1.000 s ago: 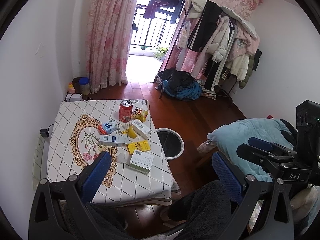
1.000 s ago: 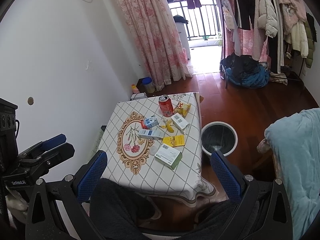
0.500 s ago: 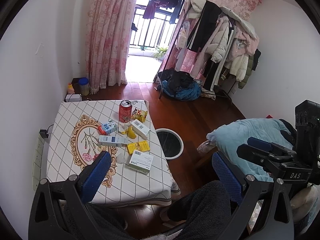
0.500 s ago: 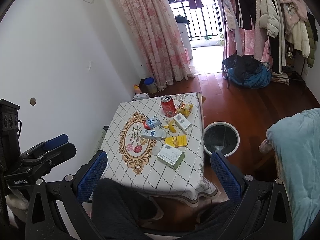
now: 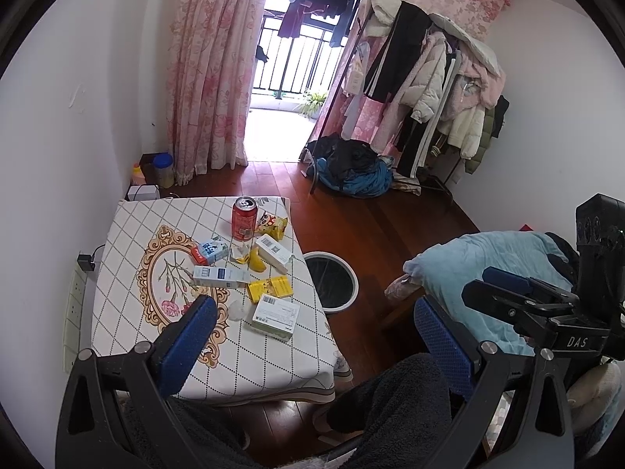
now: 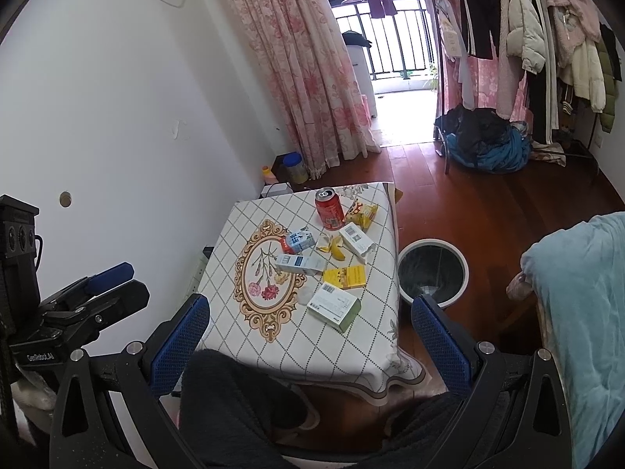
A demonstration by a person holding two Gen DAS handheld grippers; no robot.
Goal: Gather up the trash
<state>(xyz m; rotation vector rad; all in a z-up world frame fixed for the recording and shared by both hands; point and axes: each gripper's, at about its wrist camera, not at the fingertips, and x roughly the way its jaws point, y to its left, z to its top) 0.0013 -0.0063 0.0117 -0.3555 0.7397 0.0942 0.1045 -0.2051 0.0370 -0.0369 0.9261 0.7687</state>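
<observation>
I hold my left gripper and right gripper wide apart, empty, above the white lattice-patterned table strewn with a red soda can and boxes, beside the round white-rimmed bin.

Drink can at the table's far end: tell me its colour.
Red, with a silver top. The drink can shows best in the right wrist view.

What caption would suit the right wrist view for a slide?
Open right gripper faces a cloth-covered table littered with a red soda can, a banana peel and cartons, beside a round white-rimmed bin.
</observation>
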